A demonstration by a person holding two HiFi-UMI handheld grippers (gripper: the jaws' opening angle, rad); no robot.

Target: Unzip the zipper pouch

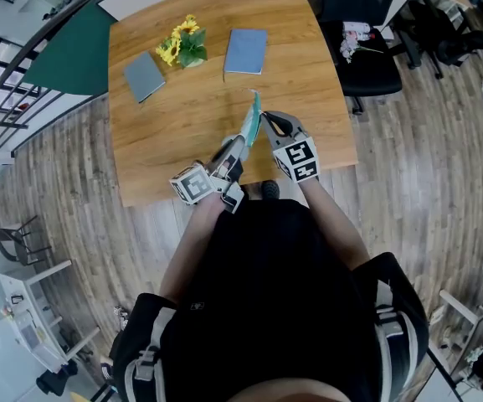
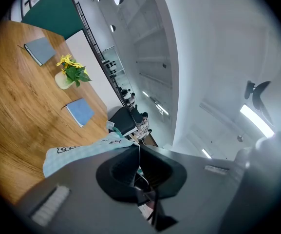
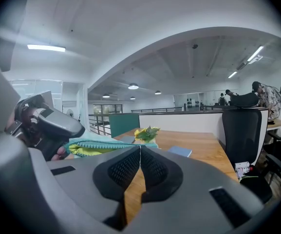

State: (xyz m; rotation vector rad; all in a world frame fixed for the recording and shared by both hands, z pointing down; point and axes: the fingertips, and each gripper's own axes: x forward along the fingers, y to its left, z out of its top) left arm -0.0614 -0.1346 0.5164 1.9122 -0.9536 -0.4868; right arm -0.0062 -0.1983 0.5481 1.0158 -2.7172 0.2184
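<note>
A light teal zipper pouch [image 1: 250, 126] is held up on edge over the wooden table [image 1: 149, 141], near its front edge. My left gripper [image 1: 235, 151] is shut on the pouch's near end; in the left gripper view the printed cloth [image 2: 79, 152] runs into the closed jaws [image 2: 139, 146]. My right gripper [image 1: 265, 119] comes in from the right and is shut at the zipper line. In the right gripper view the zipper [image 3: 108, 146] gapes left of the jaws [image 3: 140, 146], showing yellow lining. The pull itself is hidden between the pads.
Towards the back of the table stand a pot of yellow flowers [image 1: 184, 44], a blue notebook [image 1: 246, 50] and a grey notebook [image 1: 144, 76]. A black office chair [image 1: 367, 57] stands at the table's right side. People sit at distant desks.
</note>
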